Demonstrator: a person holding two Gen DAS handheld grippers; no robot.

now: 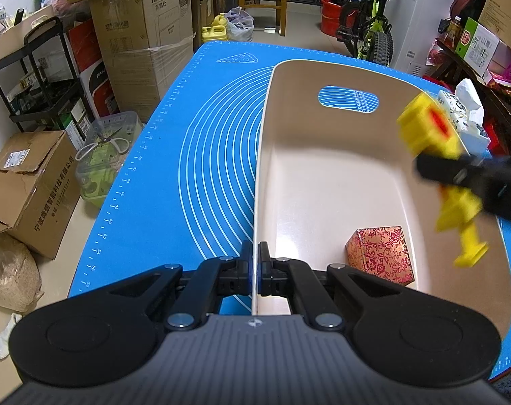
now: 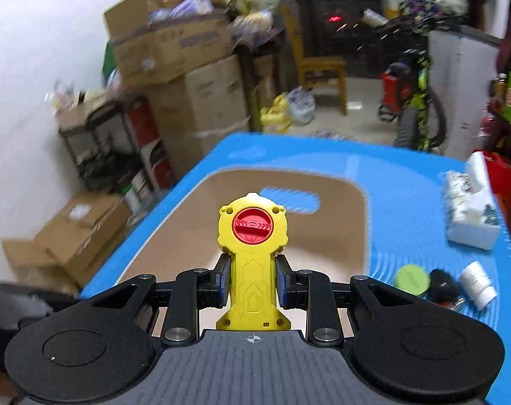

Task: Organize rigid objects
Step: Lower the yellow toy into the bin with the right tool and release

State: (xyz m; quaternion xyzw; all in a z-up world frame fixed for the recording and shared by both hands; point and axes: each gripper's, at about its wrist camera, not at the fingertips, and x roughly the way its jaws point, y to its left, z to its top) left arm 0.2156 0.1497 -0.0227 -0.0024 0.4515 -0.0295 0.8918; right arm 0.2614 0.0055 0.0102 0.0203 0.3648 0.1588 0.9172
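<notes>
Along the near left rim of the cream plastic bin with a cut-out handle (image 1: 322,182), in the left wrist view, the left gripper (image 1: 255,256) is pinching the thin wall, its jaws pressed together on that rim and steadying the bin on the blue silicone mat printed with white rings (image 1: 147,195). A red-and-gold floral box (image 1: 380,256) is already lying in the bin's near right corner, and the rest of the floor is showing bare. Coming in over the bin's right rim, the right gripper (image 1: 457,175) is carrying a yellow plastic toy handle with a red dial (image 1: 427,128), blurred, hanging above the bin and not touching it. From the right wrist view, the right gripper (image 2: 253,283) is clamping the yellow toy (image 2: 252,256) by its narrow shank, dial end pointing forward over the bin (image 2: 174,236). Off to the right on the mat (image 2: 407,182), a tissue pack (image 2: 471,209) is sitting near the right edge, and a green round lid (image 2: 411,280), a small black object (image 2: 442,283) and a white cylinder (image 2: 478,283) are waiting in a cluster nearer the front. The step in hand looks like the carry-and-drop of the toy; the next move is probably calling for lowering it past the right rim toward the bare far half, clear of the floral box, and then letting go. Room is looking generous inside, though the long toy could catch the rim if it is going in level.
</notes>
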